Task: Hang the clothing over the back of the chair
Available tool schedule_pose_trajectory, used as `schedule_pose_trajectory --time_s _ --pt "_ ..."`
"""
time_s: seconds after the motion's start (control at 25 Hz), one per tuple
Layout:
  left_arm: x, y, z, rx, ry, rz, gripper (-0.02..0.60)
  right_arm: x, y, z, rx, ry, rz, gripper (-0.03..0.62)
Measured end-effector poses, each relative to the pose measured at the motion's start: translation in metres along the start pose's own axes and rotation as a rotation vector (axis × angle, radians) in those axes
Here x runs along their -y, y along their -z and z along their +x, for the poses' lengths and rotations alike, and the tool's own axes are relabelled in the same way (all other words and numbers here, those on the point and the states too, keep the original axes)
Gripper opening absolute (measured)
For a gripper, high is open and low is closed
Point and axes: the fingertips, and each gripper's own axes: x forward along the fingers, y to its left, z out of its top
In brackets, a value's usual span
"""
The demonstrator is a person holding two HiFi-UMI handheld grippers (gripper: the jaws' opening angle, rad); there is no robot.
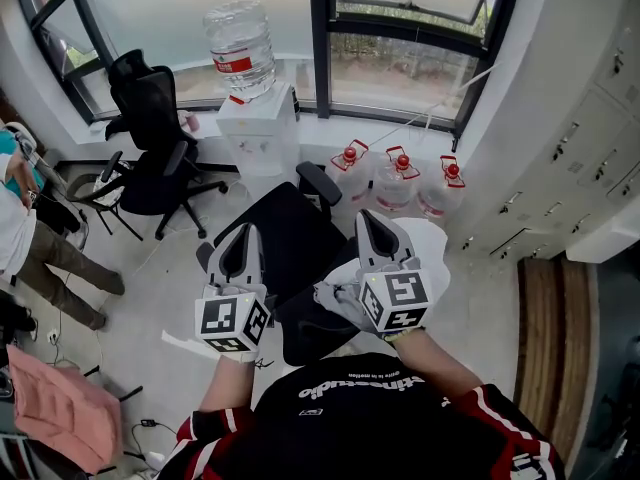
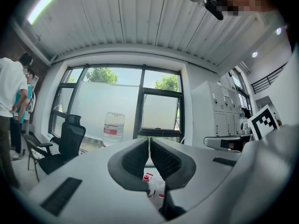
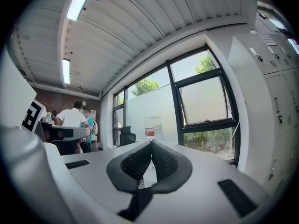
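Head view.
- Left gripper [image 1: 240, 240] and right gripper [image 1: 374, 230]: held side by side, pointing level, above a black chair [image 1: 290, 233].
- Clothing [image 1: 338, 304]: pale and crumpled. It lies on the chair below and between the two grippers, with a white part showing beside the right gripper. Whether it is on the chair's back or seat cannot be told.
- Water dispenser [image 1: 255, 128] at the window, three red-capped bottles [image 1: 400, 180] on the floor, and a second office chair [image 1: 155, 143] to the left.

Left gripper view.
- Left gripper [image 2: 149, 141]: jaws closed together, nothing seen between the pads.
- The right gripper's marker cube [image 2: 264, 121] shows at the right edge.

Right gripper view.
- Right gripper [image 3: 151, 143]: jaws pressed together, no cloth seen between them.
- Window and a standing person [image 3: 72, 118] beyond.
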Motion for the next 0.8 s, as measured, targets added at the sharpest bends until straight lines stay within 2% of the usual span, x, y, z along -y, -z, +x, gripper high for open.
schedule_pose_trajectory --time_s 0.8 --pt "0.0014 0.0013 -0.0043 -0.019 -0.023 0.008 0.029 -0.0045 -0.002 -0.0018 0.001 -0.031 0.011 0.002"
